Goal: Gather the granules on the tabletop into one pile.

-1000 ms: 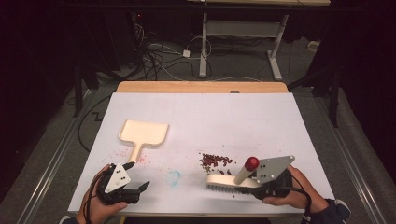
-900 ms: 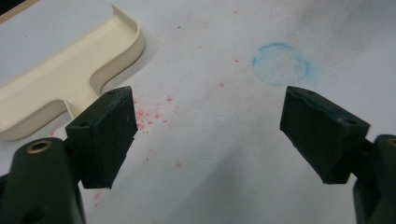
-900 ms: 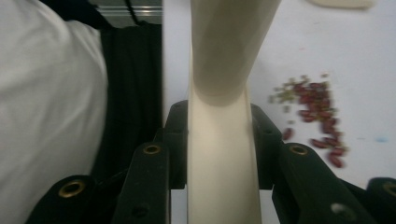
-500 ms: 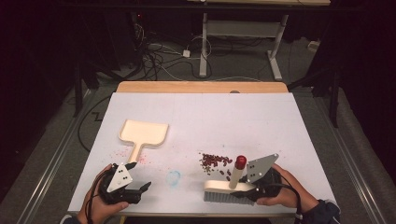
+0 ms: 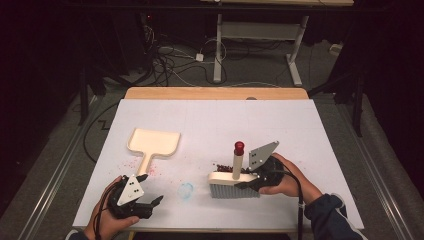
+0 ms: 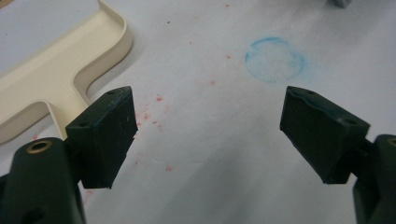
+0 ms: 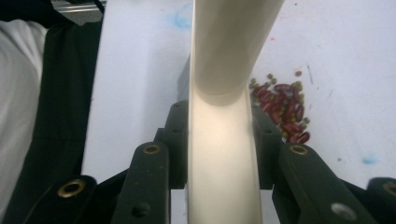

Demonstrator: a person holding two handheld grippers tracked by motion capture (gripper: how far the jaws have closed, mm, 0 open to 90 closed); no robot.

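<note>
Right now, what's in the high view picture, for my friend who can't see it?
The right tongs grip a cream hand brush standing on a white table, beside a pile of red beans. The left tongs hang open near a cream dustpan and a blue ring mark.

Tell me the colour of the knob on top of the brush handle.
Red. The knob caps the cream handle; the high view shows it best.

From my seat, the brush (image 5: 234, 178) sits on the table (image 5: 300, 125), beans (image 5: 223, 167) just behind, the dustpan (image 5: 153, 143) at ten o'clock.
</note>
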